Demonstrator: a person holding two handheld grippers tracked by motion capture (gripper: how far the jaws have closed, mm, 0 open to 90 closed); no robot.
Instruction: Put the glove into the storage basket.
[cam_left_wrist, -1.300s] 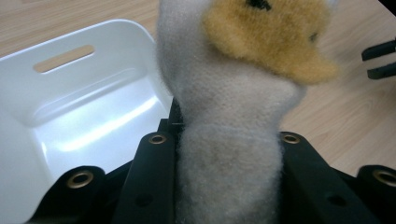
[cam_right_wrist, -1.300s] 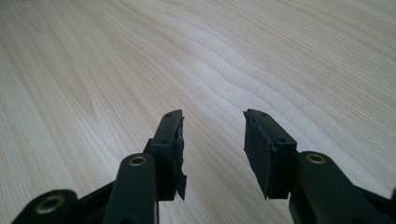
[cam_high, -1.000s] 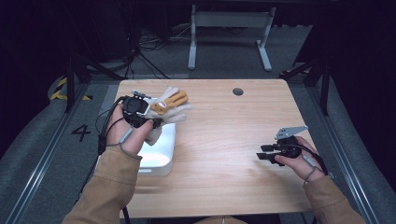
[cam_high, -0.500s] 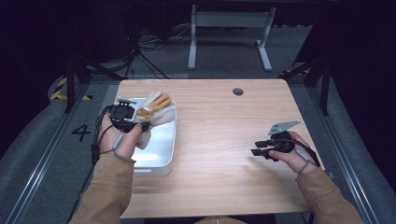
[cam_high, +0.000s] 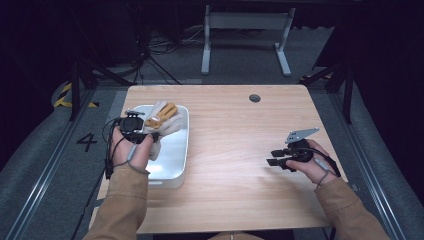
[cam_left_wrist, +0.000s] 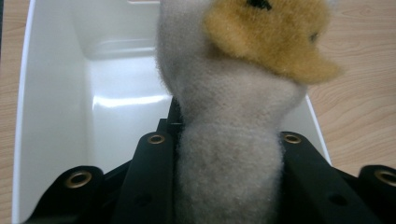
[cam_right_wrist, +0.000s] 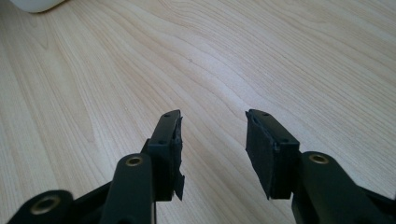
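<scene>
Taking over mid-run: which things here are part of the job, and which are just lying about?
In play:
- plush toy, clamped in the left gripper
- white bin beneath it
- right gripper, open and holding nothing

Just there:
- table
- metal stand behind it

The left tool clamps a cream-and-tan plush toy above a white tray.

Dim room, grey carpet

A light wooden table bears a white tray.
</scene>
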